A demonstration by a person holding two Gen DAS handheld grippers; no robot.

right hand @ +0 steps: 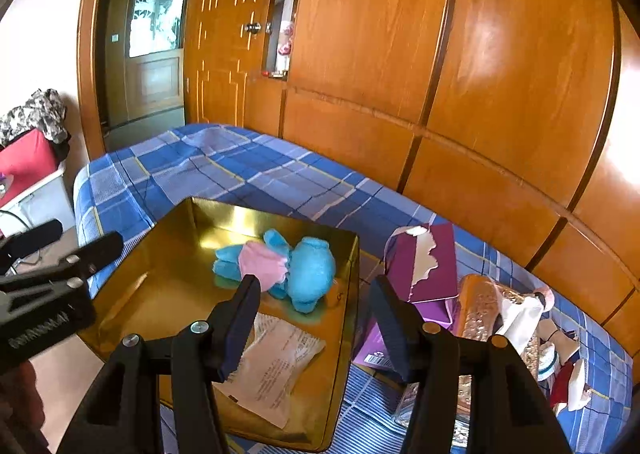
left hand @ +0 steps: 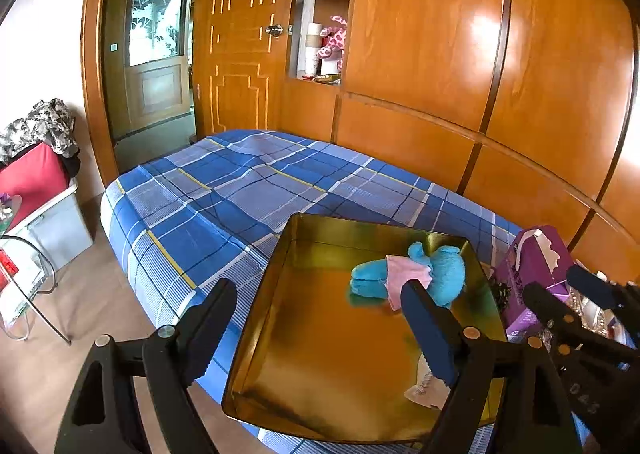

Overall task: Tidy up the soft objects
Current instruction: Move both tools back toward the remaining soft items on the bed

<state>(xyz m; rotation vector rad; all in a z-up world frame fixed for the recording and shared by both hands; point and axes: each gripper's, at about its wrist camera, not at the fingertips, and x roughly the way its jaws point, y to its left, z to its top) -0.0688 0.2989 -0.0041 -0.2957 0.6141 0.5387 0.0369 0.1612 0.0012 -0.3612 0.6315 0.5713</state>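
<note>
Tray (right hand: 120, 294), gold, sits on my plaid bed (right hand: 280, 182); blue plush toy (right hand: 308, 274) lies inside at centre frame, white packet (right hand: 276, 366) below it. My left tool (left hand: 316, 330) and right tool (right hand: 316, 326) both gape, holding nothing.

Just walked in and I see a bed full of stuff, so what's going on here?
A person is sorting soft things on the bed with a gripper in each hand. A blue plush toy in a pink dress and a white packet already lie in the gold tray. Both the left gripper and right gripper are open and empty above the tray. A purple box and other items wait beside it on the plaid bedsheet.
</note>
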